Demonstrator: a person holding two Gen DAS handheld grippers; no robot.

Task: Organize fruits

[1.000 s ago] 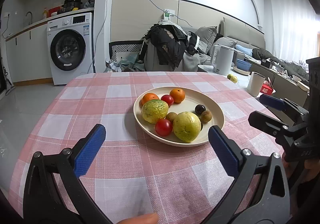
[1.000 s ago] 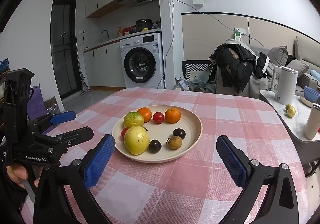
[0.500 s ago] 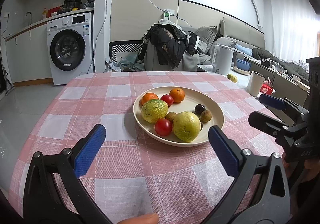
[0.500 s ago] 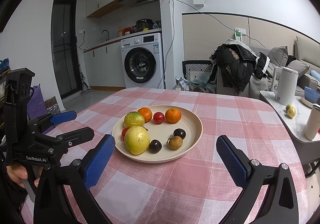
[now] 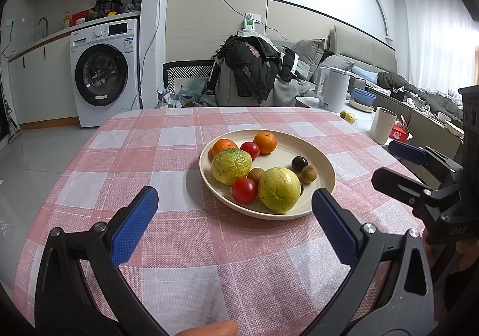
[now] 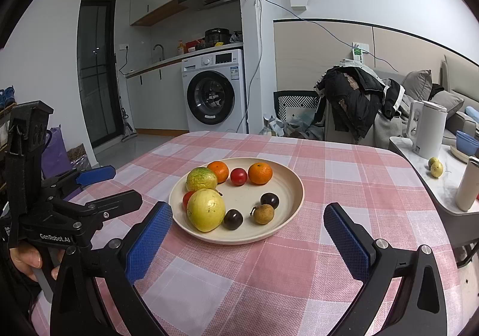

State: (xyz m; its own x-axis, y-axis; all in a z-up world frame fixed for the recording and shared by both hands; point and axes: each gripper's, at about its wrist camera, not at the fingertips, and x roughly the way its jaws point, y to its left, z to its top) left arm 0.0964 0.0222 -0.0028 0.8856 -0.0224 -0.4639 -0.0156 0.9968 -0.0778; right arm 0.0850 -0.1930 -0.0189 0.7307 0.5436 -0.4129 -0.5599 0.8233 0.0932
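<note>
A cream plate (image 5: 320, 165) (image 6: 289, 183) sits mid-table on the pink checked cloth. It holds two yellow-green guavas (image 5: 279, 190) (image 5: 231, 166), two oranges (image 5: 265, 142) (image 6: 218, 171), two red tomatoes (image 5: 244, 190) (image 6: 238, 176), two dark plums (image 6: 233, 219) (image 6: 269, 200) and brown longans (image 6: 263, 214). My left gripper (image 5: 235, 222) hovers open just short of the plate's near rim, nothing between its fingers. My right gripper (image 6: 248, 235) is also open and empty, on the plate's near side. Each gripper shows in the other's view, held by a hand.
A side counter to the right carries a white kettle (image 6: 429, 129), a white cup (image 5: 383, 125), two small yellow fruits (image 6: 435, 167) and blue bowls. A chair draped with dark clothes (image 5: 254, 66) stands beyond the table's far edge. A washing machine (image 5: 103, 78) is far left.
</note>
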